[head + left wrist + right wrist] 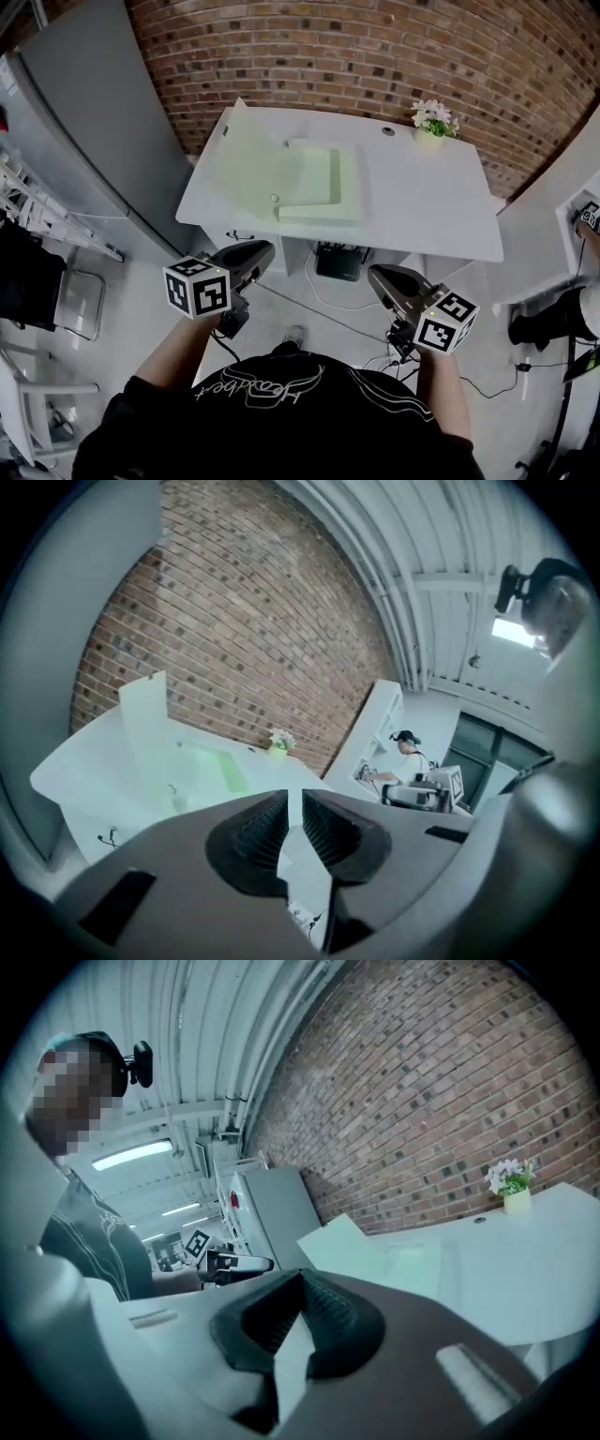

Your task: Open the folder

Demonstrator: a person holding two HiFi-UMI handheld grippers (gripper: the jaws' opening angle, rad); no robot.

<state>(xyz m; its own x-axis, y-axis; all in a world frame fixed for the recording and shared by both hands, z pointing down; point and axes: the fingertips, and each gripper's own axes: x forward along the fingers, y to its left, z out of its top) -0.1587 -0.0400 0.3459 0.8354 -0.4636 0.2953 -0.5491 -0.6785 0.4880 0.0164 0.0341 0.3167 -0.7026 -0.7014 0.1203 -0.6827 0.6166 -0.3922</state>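
Observation:
A pale green folder (319, 183) lies open on the white table (441, 202), its translucent cover (246, 155) standing up at the left side. Both grippers are held near my body, well short of the table's front edge. My left gripper (267, 249) has a narrow gap between its jaws and nothing in it; the left gripper view shows the gripper (294, 803) with the folder (211, 766) far off. My right gripper (375, 274) is empty too. In its own view the gripper (300, 1283) has its tips meeting, with the folder (412, 1260) beyond.
A small pot of white flowers (431, 127) stands at the table's back right. A grey cabinet (84, 122) is on the left, with a chair (75, 300) in front of it. A black box (339, 262) and cables lie under the table. Another person (408, 752) works at a side desk.

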